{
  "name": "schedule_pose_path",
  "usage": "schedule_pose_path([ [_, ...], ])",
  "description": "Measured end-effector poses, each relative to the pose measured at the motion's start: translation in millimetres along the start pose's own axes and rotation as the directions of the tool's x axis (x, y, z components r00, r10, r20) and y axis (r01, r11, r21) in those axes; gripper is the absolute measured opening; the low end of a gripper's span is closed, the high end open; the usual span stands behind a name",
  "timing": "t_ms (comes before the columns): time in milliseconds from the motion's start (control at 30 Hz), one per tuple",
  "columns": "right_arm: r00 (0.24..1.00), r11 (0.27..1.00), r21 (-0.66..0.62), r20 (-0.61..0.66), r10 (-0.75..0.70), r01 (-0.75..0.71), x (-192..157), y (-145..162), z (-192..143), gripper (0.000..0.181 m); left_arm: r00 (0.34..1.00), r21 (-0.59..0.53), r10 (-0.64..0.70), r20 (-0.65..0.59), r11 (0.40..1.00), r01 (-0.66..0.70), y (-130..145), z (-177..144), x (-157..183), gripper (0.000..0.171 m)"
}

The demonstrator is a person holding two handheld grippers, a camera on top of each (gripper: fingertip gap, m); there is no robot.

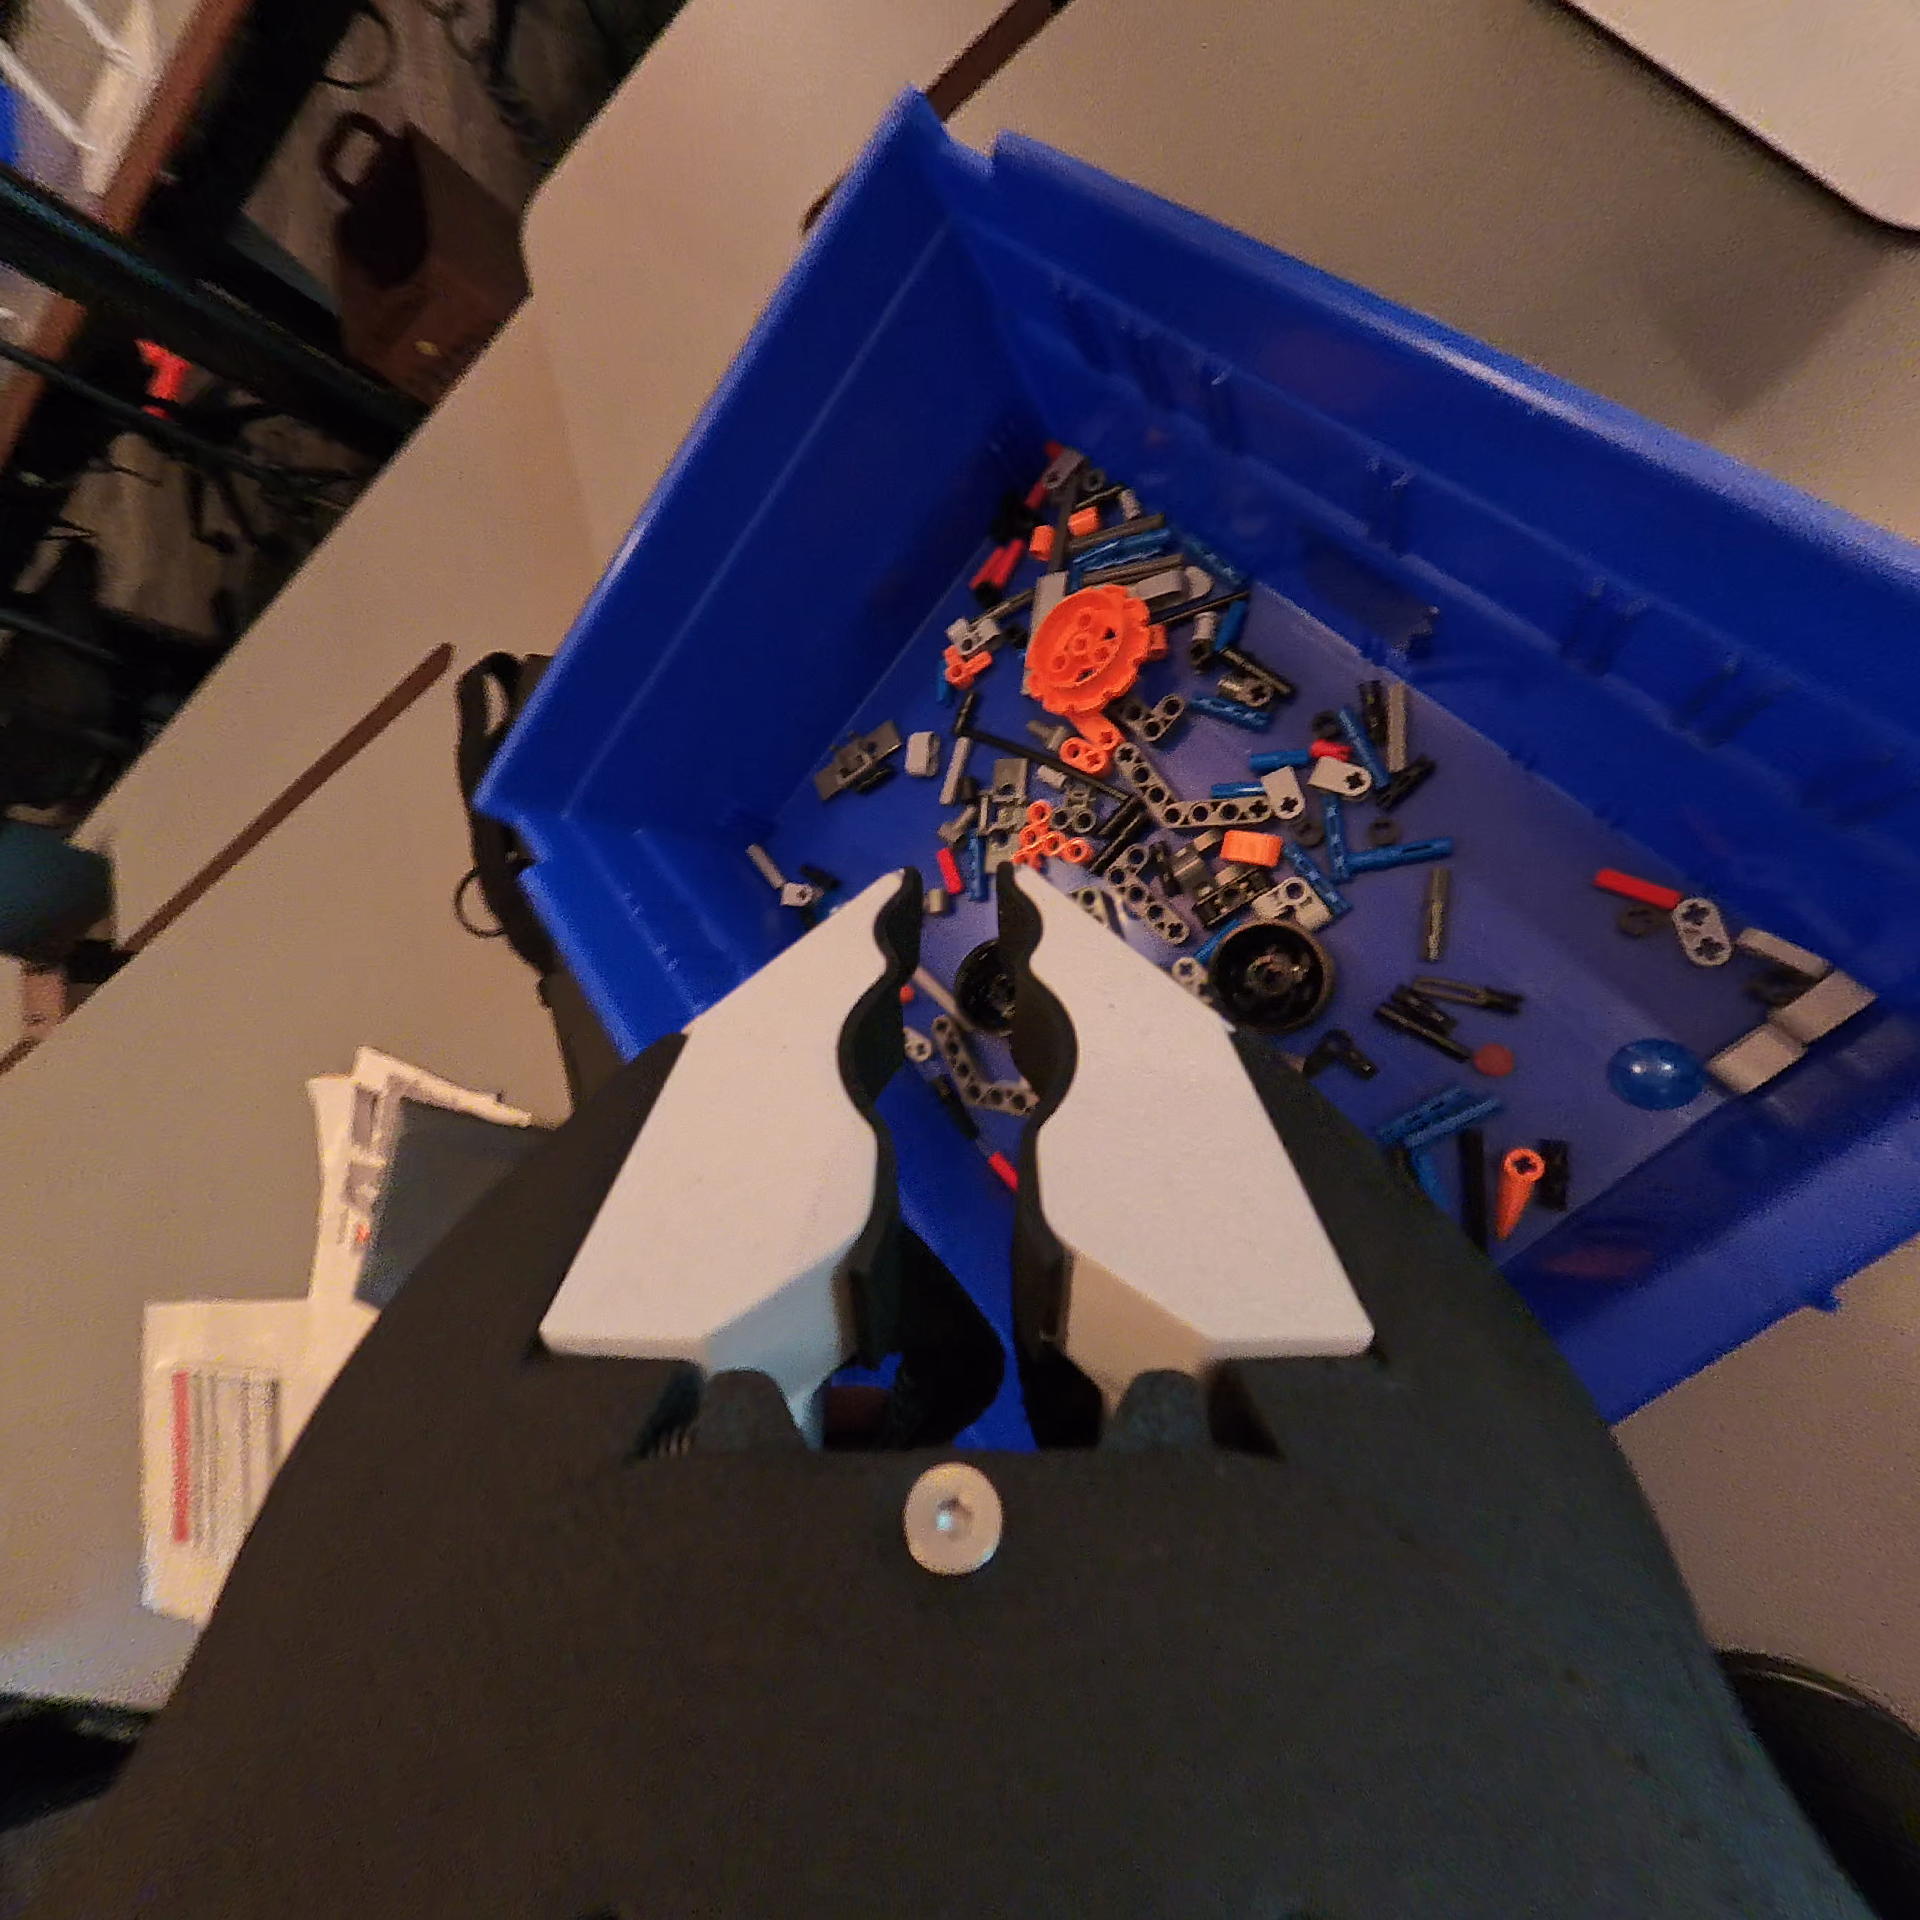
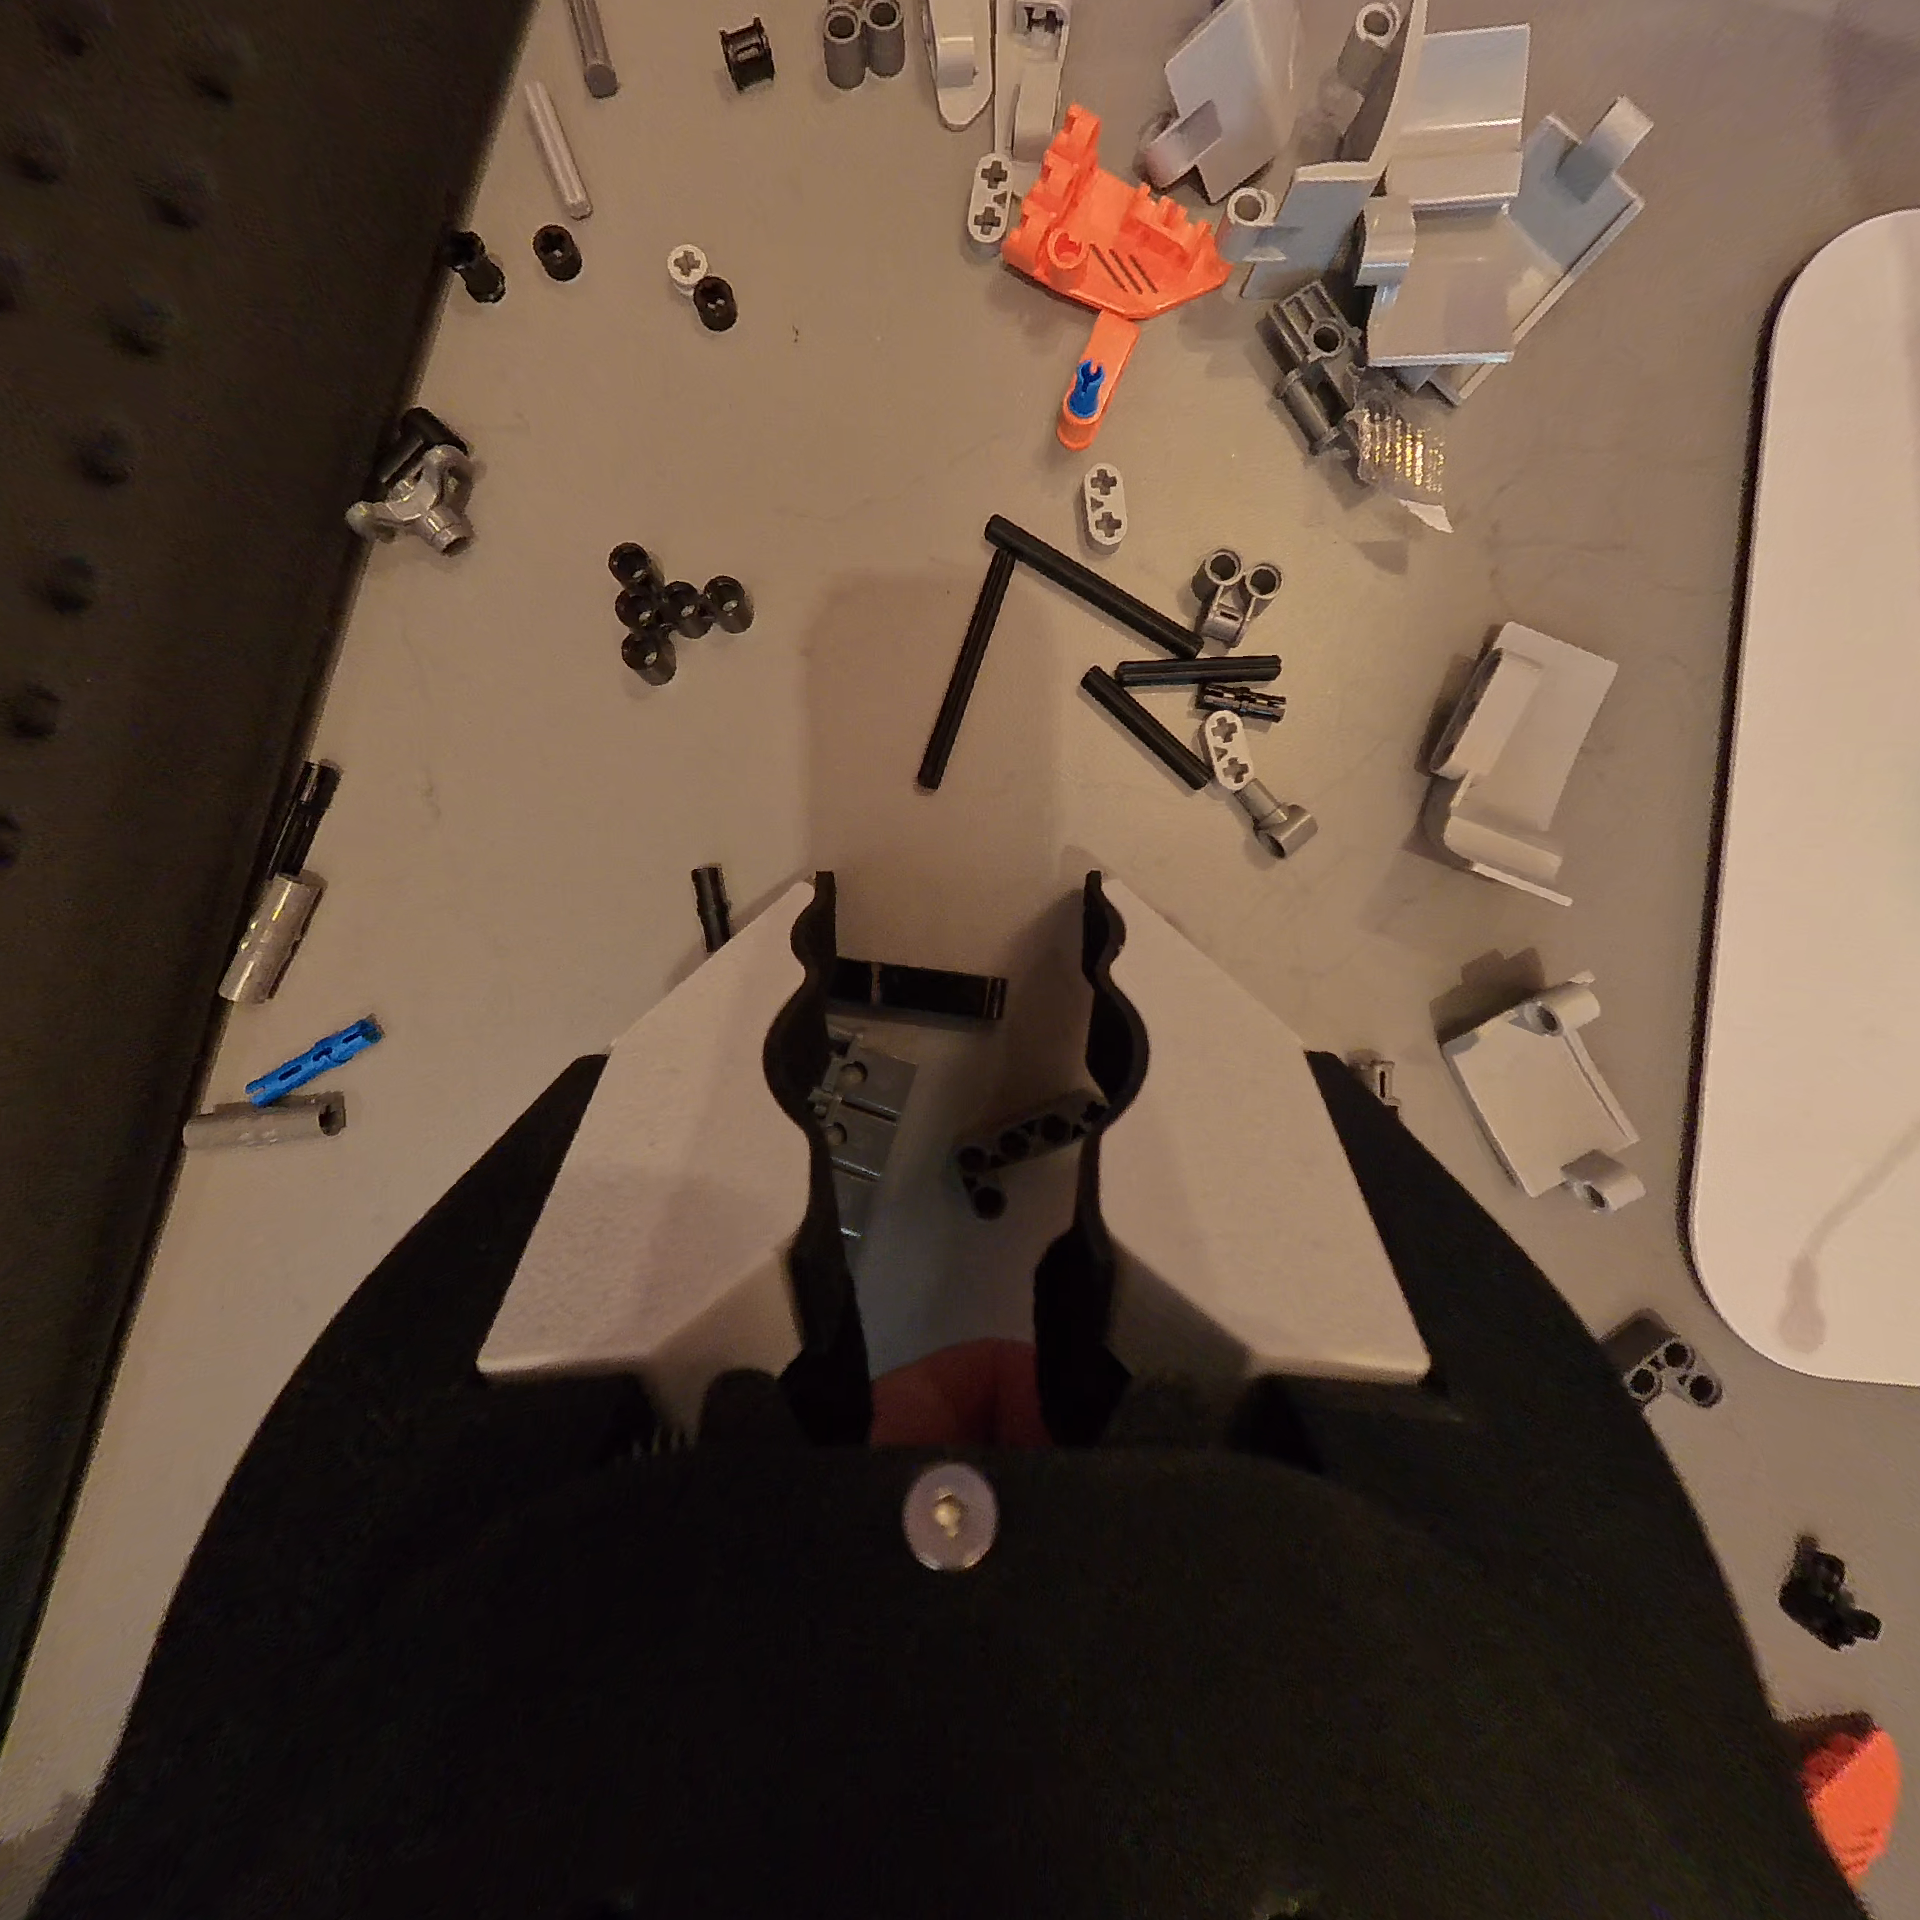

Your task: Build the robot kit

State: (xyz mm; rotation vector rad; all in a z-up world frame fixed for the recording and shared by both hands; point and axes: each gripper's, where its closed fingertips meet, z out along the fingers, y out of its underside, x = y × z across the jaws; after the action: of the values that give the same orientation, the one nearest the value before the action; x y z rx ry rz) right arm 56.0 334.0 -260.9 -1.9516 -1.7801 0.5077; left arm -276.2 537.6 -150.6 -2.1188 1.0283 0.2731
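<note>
Left gripper (image 1: 958,883): grey fingers with black wavy pads, tips a narrow gap apart, nothing between them; hangs over the near end of a blue plastic bin (image 1: 1195,343) on a pale grey table (image 1: 665,239). Bin holds small loose building parts; orange toothed gear disc (image 1: 1086,649) toward the far end, black wheel hub (image 1: 1270,975) just right of the fingertips. Printed paper sheets (image 1: 223,1423) on the table, left of the bin

Right gripper (image 2: 954,883): fingers wide apart, empty, above a grey tabletop (image 2: 831,416) strewn with parts. Flat black bar (image 2: 920,987), grey connector block (image 2: 868,1101) and short black holed beam (image 2: 1023,1143) lie between the fingers. Orange moulded shell piece (image 2: 1117,234) farther off; thin black axle rod (image 2: 966,670) ahead; white board (image 2: 1839,790) at right
</note>
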Motion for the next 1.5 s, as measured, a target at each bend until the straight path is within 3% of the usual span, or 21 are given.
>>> schedule_pose_path([
  [233, 1.000, 1.000, 0.004, 0.007, 0.009, -0.009, 0, 0, 0, 0.045, 0.987, -0.095, 0.049, -0.151, 0.993, -0.064, -1, 46, 14, 0.013],
  [467, 0.999, 1.000, 0.016, 0.022, 0.026, -0.027, 0, 1, 1, 0.046, 0.924, -0.074, 0.094, -0.371, 0.989, -0.130, -16, 88, 57, 0.007],
  [967, 0.999, 0.999, 0.030, 0.026, 0.038, -0.038, 2, 1, 0, 0.044, 0.892, -0.084, 0.127, -0.434, 0.980, -0.181, -15, 115, 71, 0.008],
  [1300, 0.999, 0.999, 0.026, 0.023, 0.039, -0.040, 3, 3, -1, 0.043, 0.894, -0.026, 0.131, -0.429, 0.987, -0.158, -25, 101, 69, 0.006],
  [1400, 0.999, 0.999, 0.021, 0.022, 0.037, -0.037, 3, 3, -1, 0.043, 0.913, 0.042, 0.115, -0.390, 0.993, -0.107, -37, 76, 56, 0.006],
  [1500, 0.999, 0.999, 0.017, 0.020, 0.031, -0.032, 3, 3, -1, 0.043, 0.928, 0.174, 0.124, -0.353, 0.983, -0.065, -64, 30, 51, 0.006],
])
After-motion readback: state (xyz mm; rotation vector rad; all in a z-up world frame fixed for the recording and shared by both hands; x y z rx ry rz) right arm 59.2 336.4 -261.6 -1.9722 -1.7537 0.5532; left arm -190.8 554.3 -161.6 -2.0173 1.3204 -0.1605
